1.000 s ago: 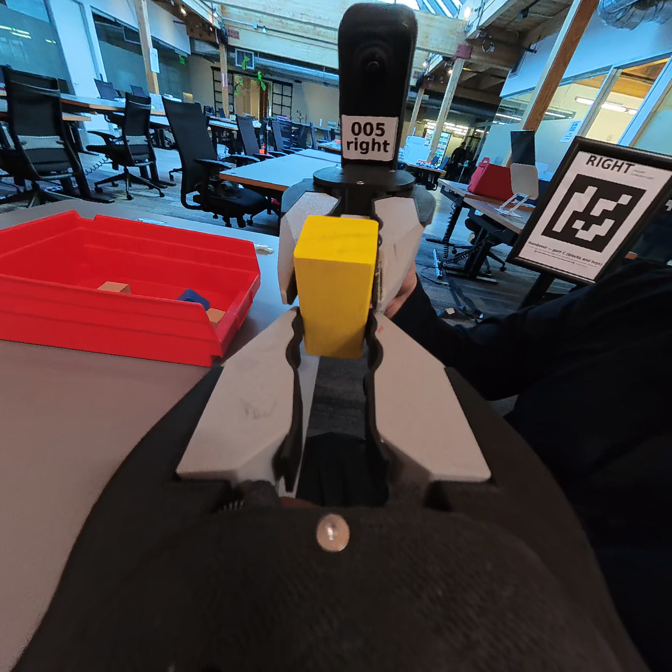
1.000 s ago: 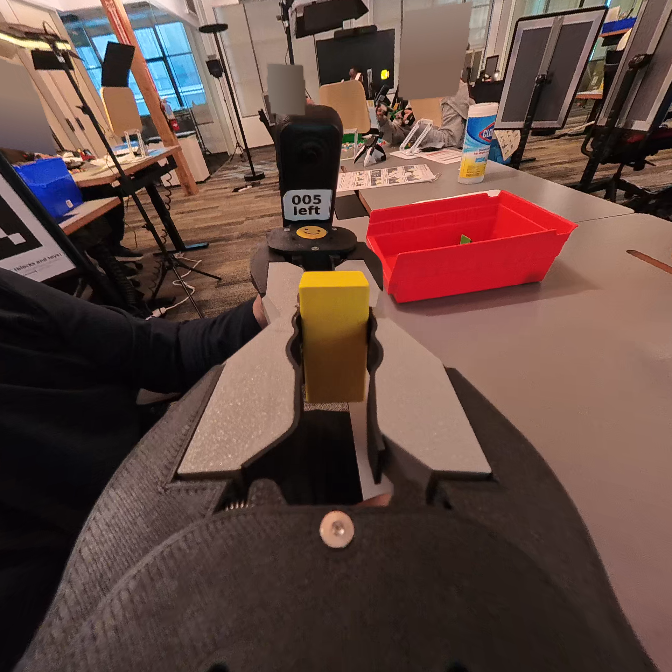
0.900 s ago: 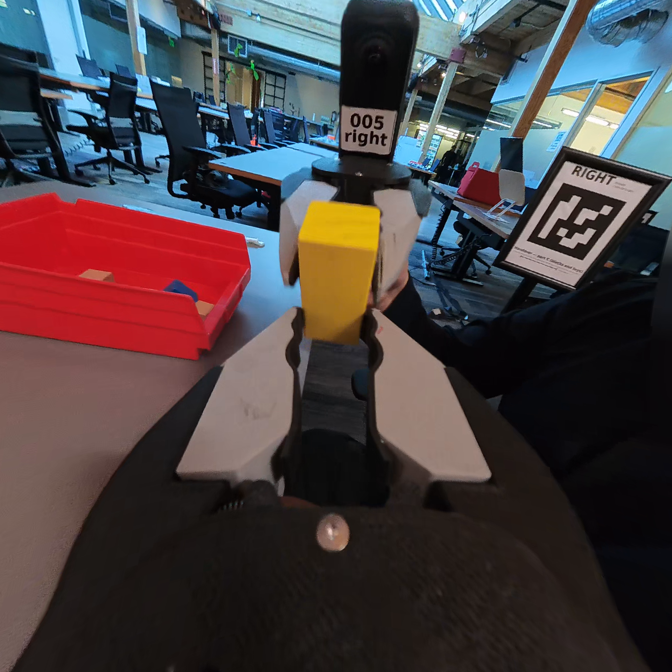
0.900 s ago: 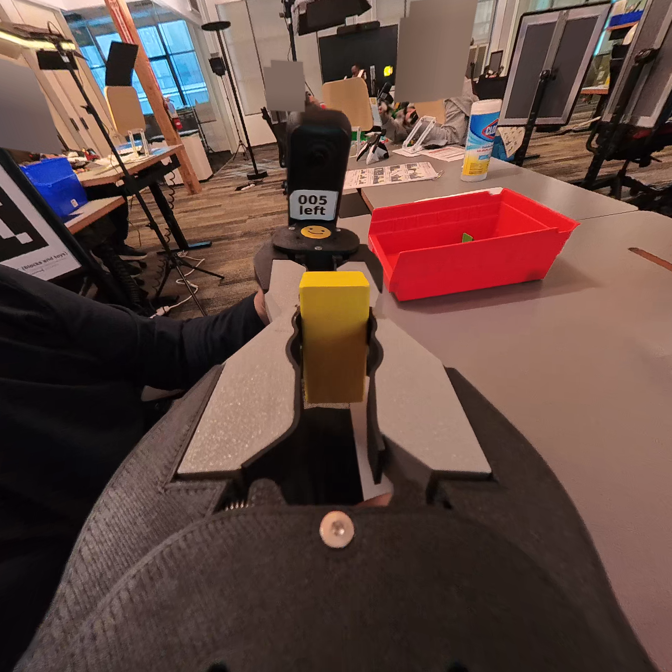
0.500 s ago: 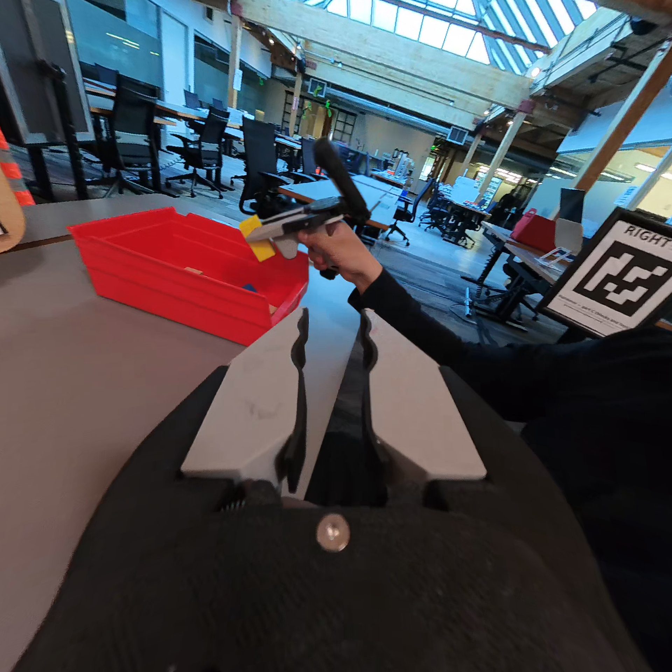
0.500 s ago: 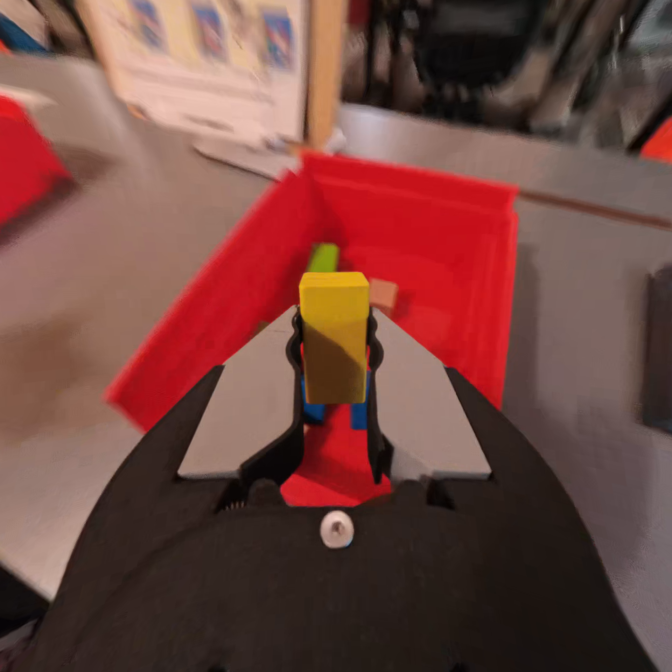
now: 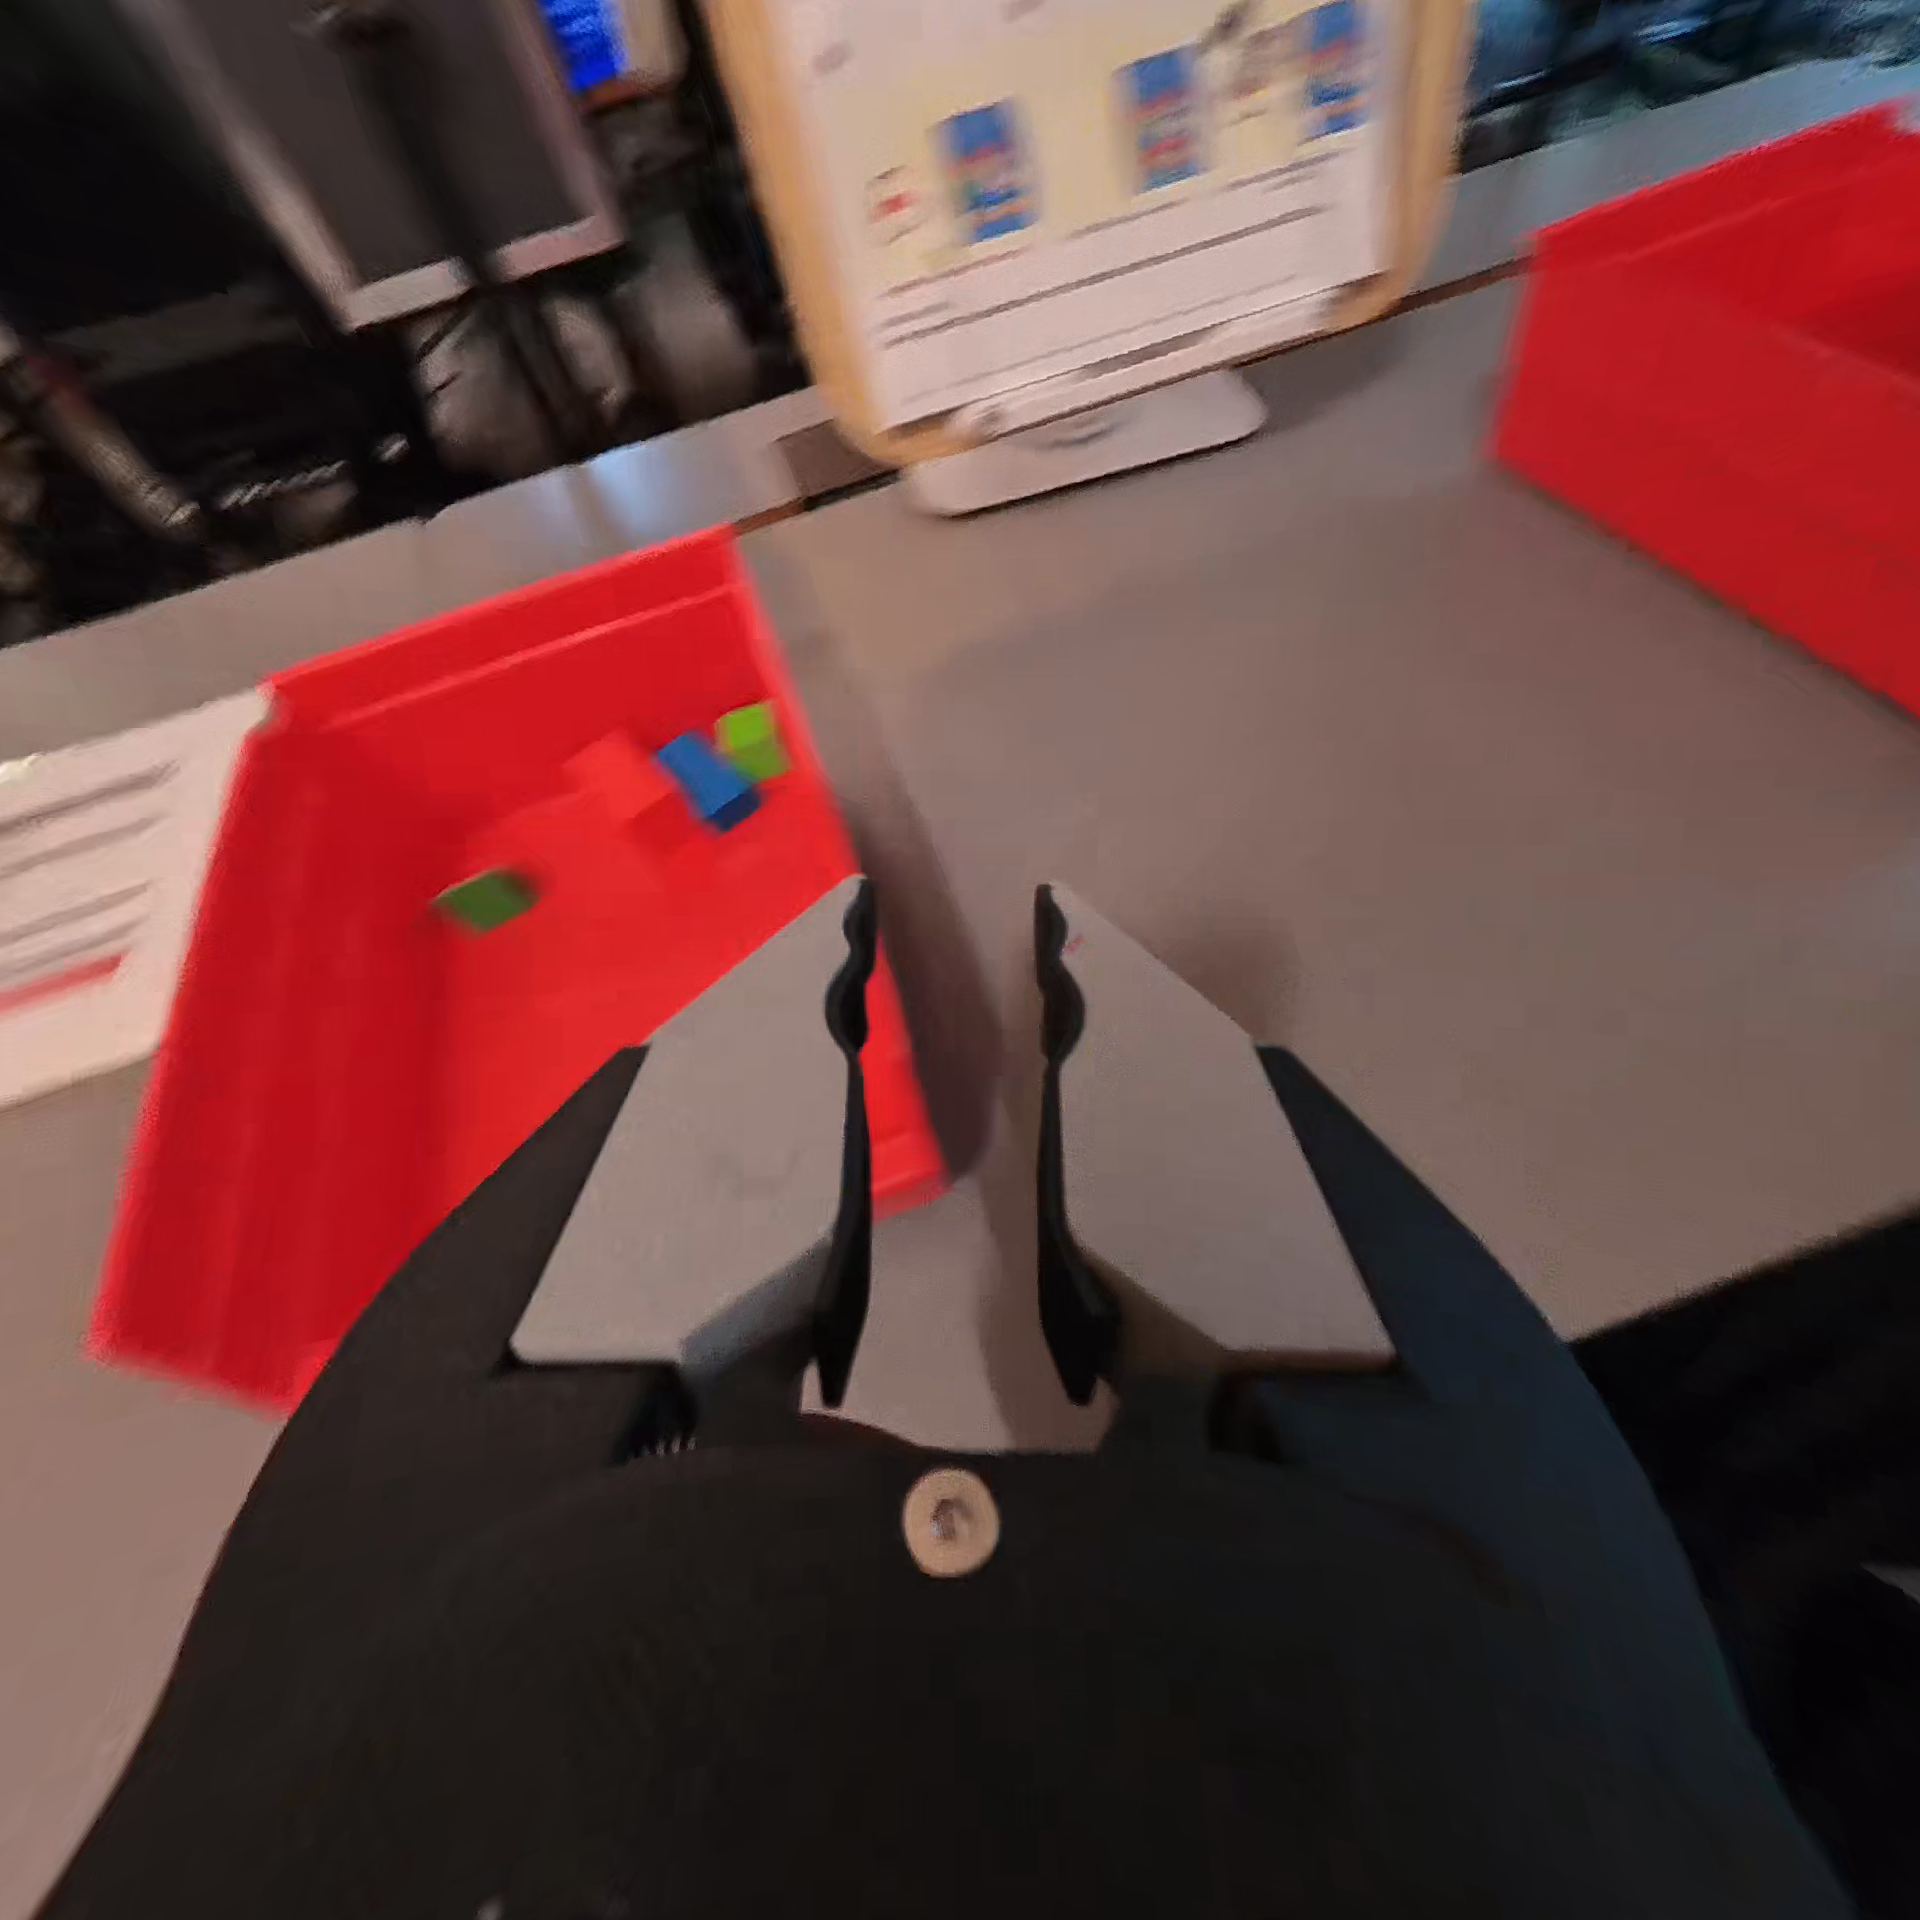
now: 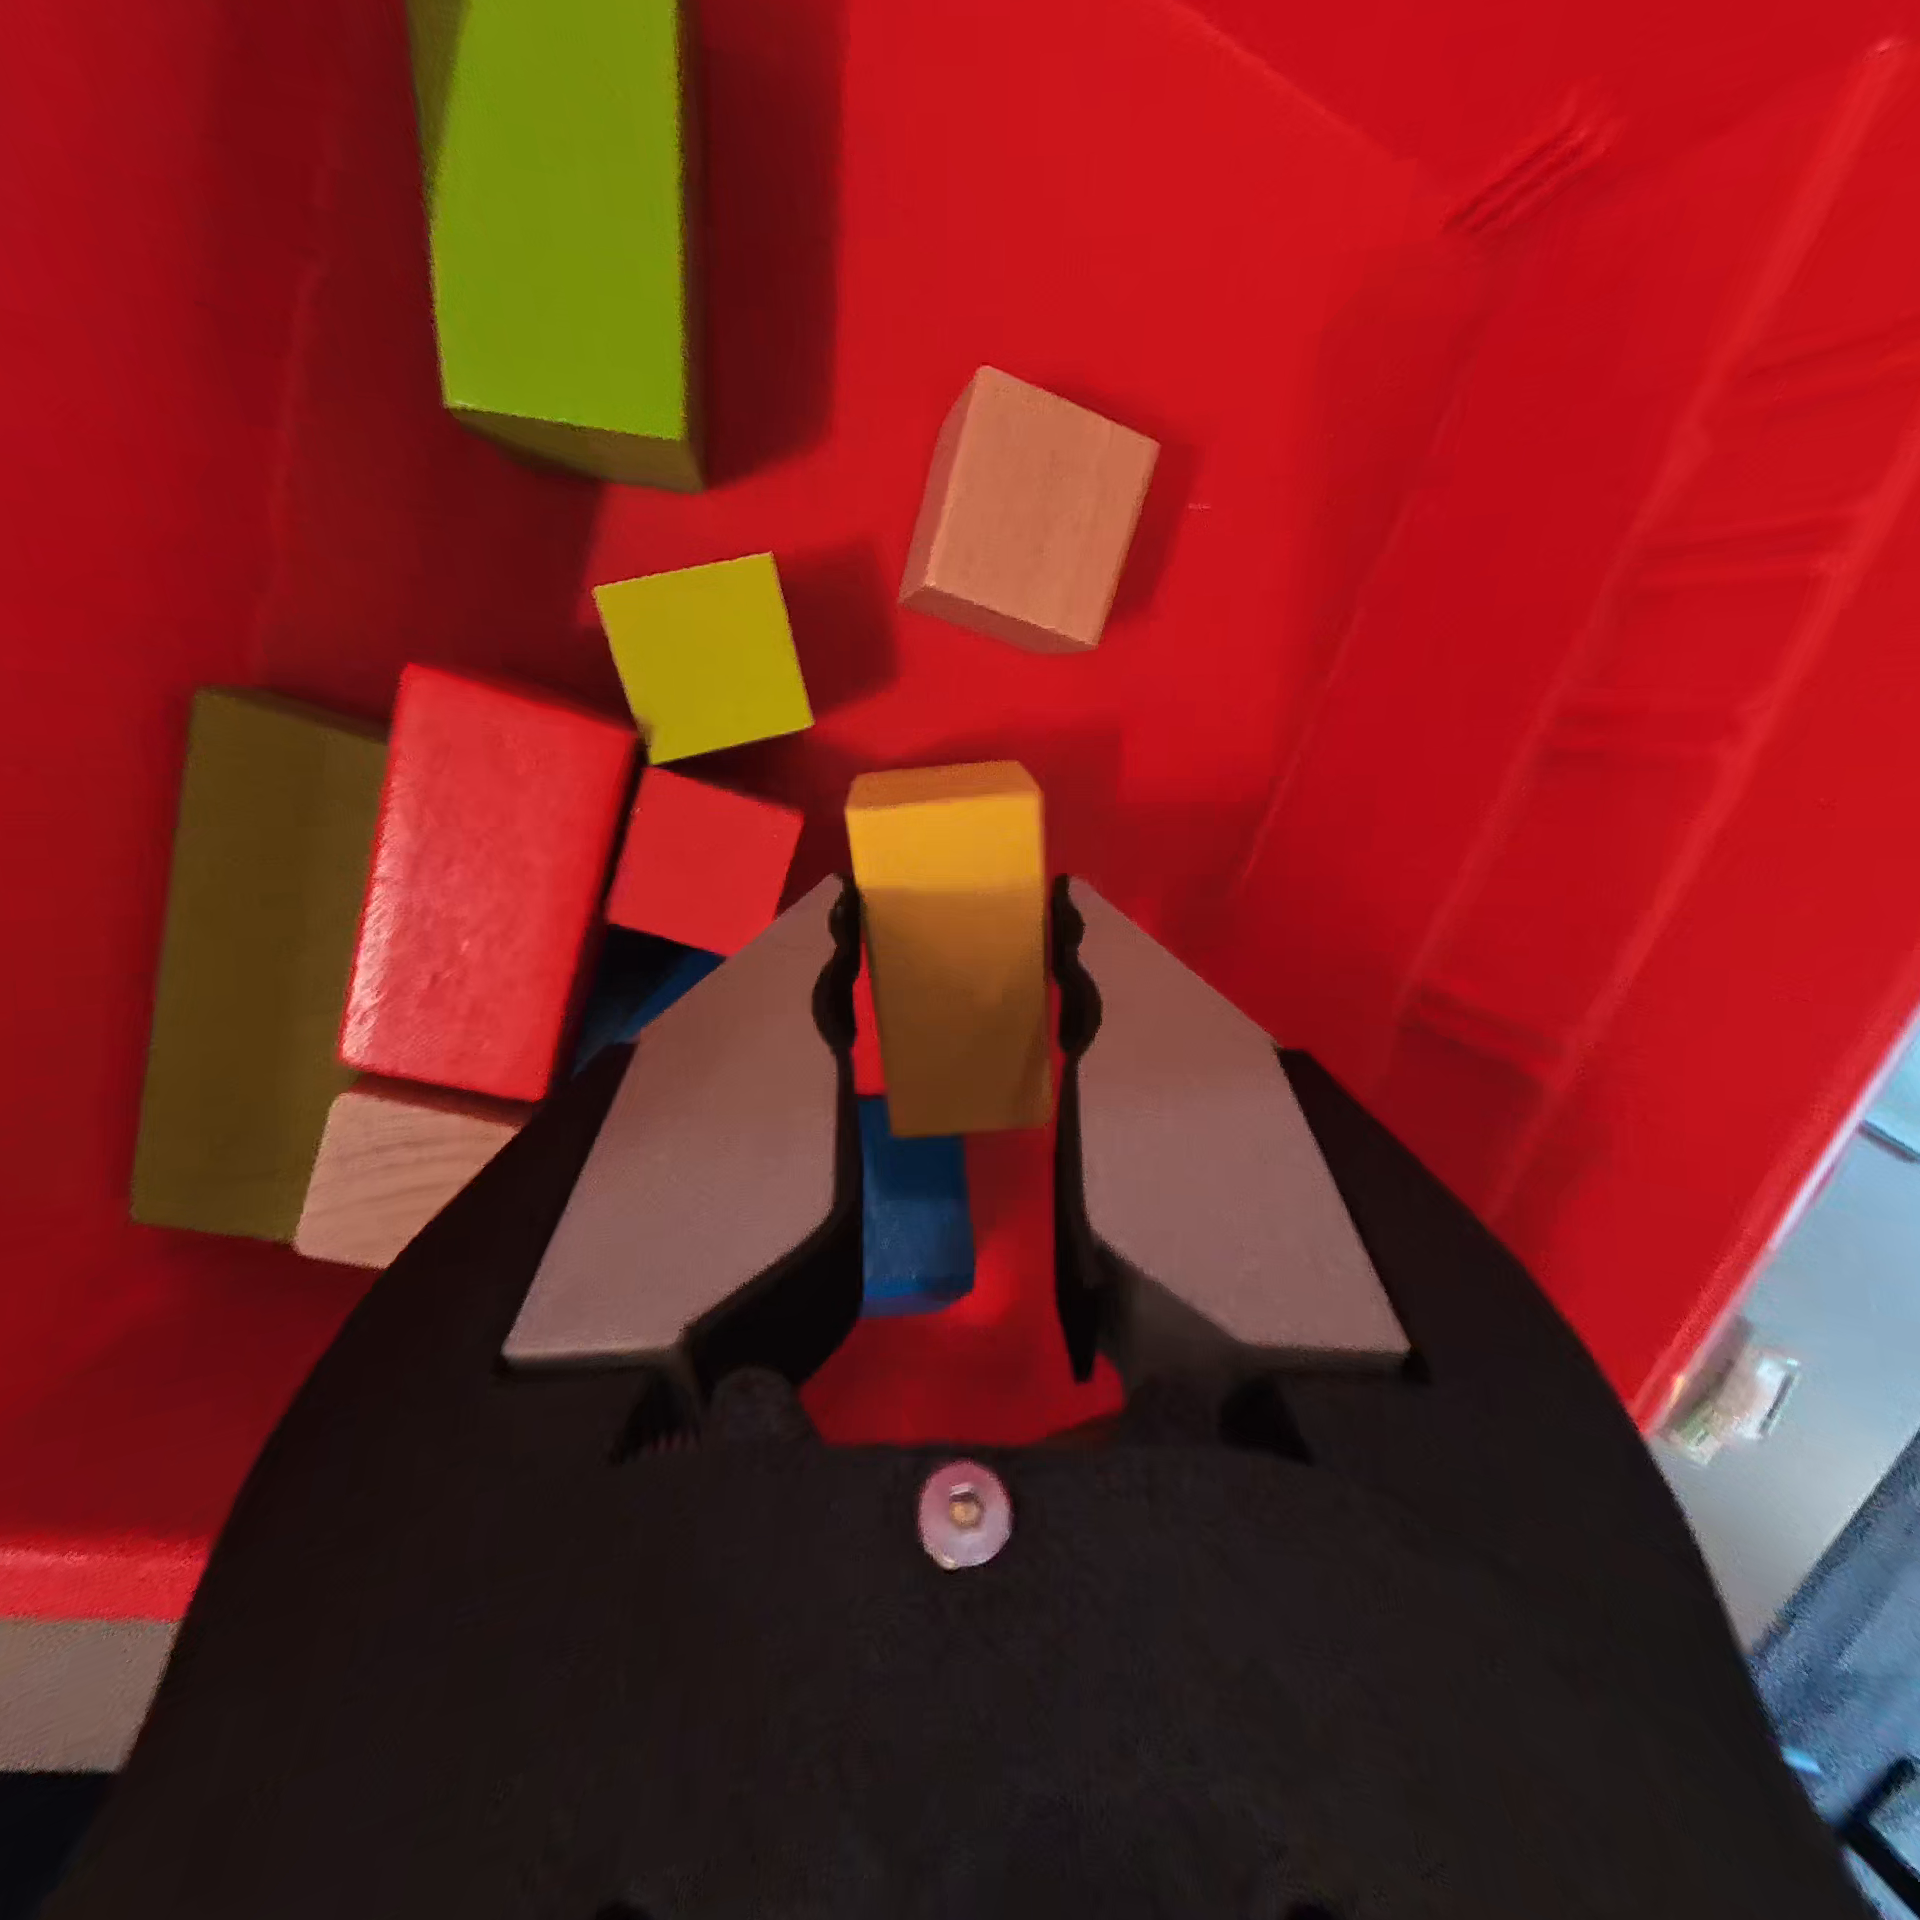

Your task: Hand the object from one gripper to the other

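My right gripper (image 8: pixel 951 894) is shut on the yellow block (image 8: pixel 951 935), which stands upright between its fingers. It points down into a red bin (image 8: pixel 1558 623), low over the bin floor. Under it lie several loose blocks: a long green one (image 8: pixel 561 229), a tan one (image 8: pixel 1029 509), a yellow-green cube (image 8: pixel 701 655), red ones (image 8: pixel 488 883) and a blue one (image 8: pixel 914 1216). My left gripper (image 7: pixel 951 904) is open and empty over the grey table (image 7: pixel 1351 831), just right of another red bin (image 7: pixel 312 1091).
The left bin holds green (image 7: pixel 483 899), blue (image 7: pixel 707 779) and red blocks. A second red bin (image 7: pixel 1714 416) stands at the right in the left wrist view. A framed sign on a white stand (image 7: pixel 1101 208) is behind. A paper sheet (image 7: pixel 73 883) lies at the left. My hands' fingertips stand some 55 cm from each other.
The left gripper let go of the yellow block and swung down toward the table beside the left bin. The right gripper carried the block away and down into the red bin.
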`<state>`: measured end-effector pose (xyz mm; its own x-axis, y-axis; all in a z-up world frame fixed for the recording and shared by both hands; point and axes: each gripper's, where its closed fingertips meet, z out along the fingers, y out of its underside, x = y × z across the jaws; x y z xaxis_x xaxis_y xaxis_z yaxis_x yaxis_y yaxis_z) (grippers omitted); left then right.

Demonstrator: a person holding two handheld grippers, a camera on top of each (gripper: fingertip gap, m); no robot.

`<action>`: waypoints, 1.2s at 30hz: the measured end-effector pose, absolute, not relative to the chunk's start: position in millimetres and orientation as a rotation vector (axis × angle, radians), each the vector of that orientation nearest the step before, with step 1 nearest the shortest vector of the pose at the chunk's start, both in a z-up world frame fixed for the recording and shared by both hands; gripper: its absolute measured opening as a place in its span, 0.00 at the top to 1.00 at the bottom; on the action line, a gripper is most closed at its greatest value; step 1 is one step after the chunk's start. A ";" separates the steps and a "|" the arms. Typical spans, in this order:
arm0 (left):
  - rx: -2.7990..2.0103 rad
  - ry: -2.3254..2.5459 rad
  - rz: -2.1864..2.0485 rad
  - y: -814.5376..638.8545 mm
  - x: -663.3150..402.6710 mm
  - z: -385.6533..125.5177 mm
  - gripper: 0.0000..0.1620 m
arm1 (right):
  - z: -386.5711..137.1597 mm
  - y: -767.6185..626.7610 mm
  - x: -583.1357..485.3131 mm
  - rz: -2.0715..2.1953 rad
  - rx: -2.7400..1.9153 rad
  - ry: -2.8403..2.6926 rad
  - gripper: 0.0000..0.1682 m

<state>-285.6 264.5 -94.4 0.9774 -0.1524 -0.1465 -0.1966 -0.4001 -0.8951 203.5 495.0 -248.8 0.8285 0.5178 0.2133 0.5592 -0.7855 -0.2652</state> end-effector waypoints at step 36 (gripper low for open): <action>-2.608 -0.279 0.263 442.3 -508.3 -255.8 0.80 | -78.7 364.5 116.2 0.294 -1.733 -0.937 0.73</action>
